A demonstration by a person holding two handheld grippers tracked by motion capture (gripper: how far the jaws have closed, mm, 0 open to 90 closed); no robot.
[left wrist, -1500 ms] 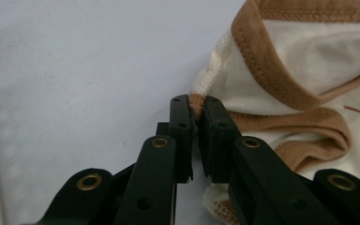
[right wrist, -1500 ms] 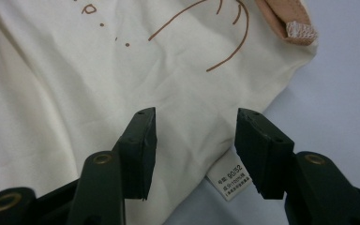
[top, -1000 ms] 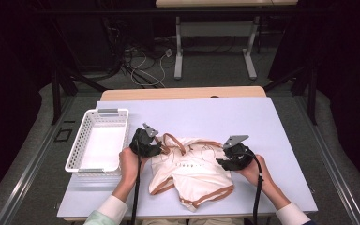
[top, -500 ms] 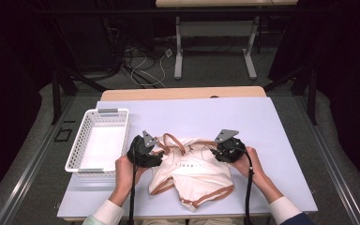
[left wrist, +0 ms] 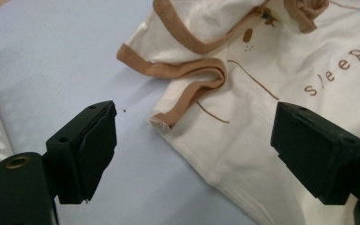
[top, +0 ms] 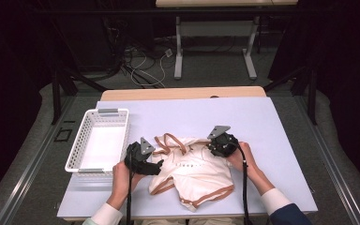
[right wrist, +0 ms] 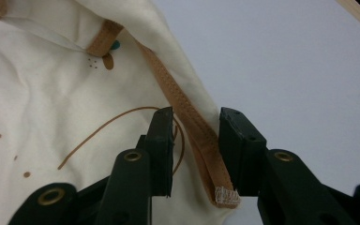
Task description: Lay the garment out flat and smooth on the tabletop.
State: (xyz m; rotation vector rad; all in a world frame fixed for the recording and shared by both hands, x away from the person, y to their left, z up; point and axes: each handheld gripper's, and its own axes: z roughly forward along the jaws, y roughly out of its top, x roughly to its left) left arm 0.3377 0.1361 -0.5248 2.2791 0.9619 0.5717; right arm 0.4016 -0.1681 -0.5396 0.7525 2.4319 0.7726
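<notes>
A cream baby garment [top: 192, 173] with brown trim and "sleep" lettering lies crumpled on the pale blue table [top: 262, 122]. My left gripper [top: 157, 166] is at its left edge, and my right gripper [top: 211, 147] at its upper right edge. In the left gripper view the jaws of the left gripper [left wrist: 192, 145] stand wide open just above the garment [left wrist: 262, 93], astride a curled brown trim end [left wrist: 168, 119]. In the right gripper view the right gripper [right wrist: 197, 150] has narrowed around a brown trim strip [right wrist: 192, 122] at the garment's [right wrist: 51, 93] edge, with a gap still showing.
A white perforated basket [top: 98, 112] stands at the table's left, close beside my left hand. Table legs and cables lie on the floor beyond the far wooden edge [top: 183, 93]. Bare table surface stretches behind and to the right of the garment.
My right gripper has moved left onto the garment's right edge. My left gripper has drawn back a little toward the person, staying at the garment's left edge.
</notes>
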